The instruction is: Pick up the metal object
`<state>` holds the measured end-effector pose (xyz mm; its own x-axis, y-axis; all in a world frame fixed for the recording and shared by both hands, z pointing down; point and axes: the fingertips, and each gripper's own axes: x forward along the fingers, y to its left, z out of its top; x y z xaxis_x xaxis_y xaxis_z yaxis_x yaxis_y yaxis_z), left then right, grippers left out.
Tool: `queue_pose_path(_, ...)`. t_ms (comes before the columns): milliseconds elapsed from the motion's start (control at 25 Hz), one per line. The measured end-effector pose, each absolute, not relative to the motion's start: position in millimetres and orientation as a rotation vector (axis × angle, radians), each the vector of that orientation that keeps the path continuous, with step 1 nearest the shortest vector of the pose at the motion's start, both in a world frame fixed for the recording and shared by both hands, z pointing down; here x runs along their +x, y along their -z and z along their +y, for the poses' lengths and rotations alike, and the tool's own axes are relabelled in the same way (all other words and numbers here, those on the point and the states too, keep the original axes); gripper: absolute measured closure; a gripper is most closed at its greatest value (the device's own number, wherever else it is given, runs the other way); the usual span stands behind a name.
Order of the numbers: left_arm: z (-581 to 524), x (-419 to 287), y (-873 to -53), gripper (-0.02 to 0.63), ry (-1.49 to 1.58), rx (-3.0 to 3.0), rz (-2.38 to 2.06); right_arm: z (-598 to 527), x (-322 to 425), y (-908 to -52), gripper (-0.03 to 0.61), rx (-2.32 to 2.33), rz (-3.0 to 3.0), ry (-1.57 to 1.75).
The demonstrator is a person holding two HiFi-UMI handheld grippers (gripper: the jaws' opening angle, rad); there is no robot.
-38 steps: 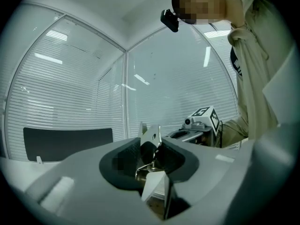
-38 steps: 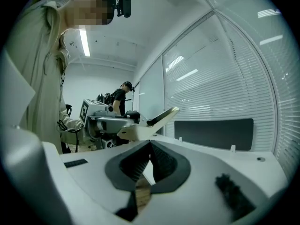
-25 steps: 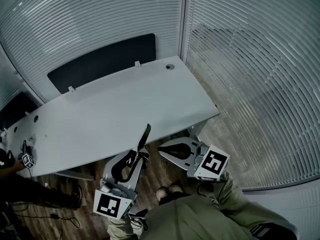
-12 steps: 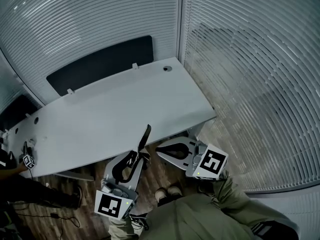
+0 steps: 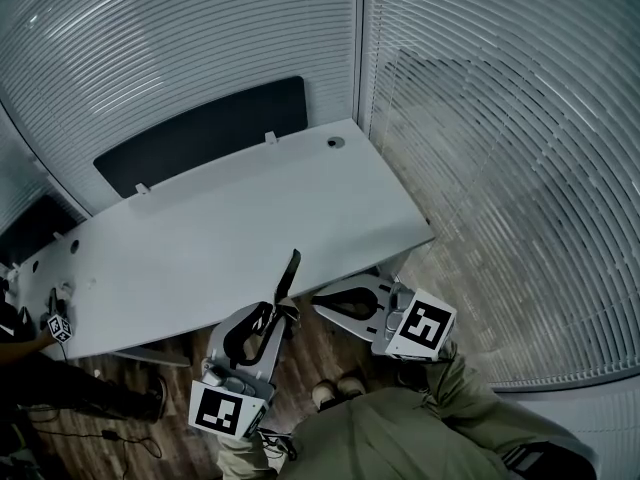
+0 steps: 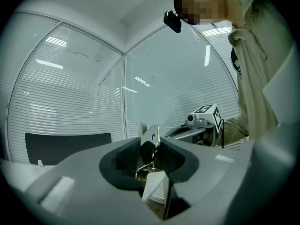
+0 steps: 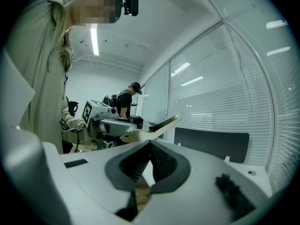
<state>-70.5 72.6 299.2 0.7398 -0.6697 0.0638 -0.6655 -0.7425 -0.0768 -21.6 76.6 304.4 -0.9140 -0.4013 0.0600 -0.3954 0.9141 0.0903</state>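
The metal object [image 5: 289,274] is a thin flat strip of metal. My left gripper [image 5: 279,314] is shut on its lower end, below the table's near edge, and the strip points up toward the table. In the left gripper view the metal object [image 6: 150,136] stands up between the dark pads of my left gripper [image 6: 151,148]. My right gripper [image 5: 323,305] hangs just to the right at the same height, shut with nothing in it. In the right gripper view my right gripper [image 7: 150,146] has its tips together, and the metal object [image 7: 161,124] shows beyond them.
The white table [image 5: 220,228] reaches across the head view, with a dark panel [image 5: 200,128] behind it and blind-covered glass walls around. At the far left another person holds a marker cube [image 5: 59,327]. Cables lie on the wood floor [image 5: 130,438].
Hardly anything differs. The head view has shifted slightly; both grippers keep their places and the left one still holds the metal strip.
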Motion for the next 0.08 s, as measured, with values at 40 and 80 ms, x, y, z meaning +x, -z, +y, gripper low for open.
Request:
queue_pose_path(40, 71.4, -69.6, -298.4, 0.508, 0.132, -2.878, 1.107, 75.6, -20.7, -304.1, 0.577, 0.624, -3.0, 0.119)
queue_pose_path(80, 70.2, -68.6, -297.9, 0.508, 0.131, -2.873, 1.108, 74.7, -19.8, -303.7, 0.577, 0.623, -3.003, 0.122)
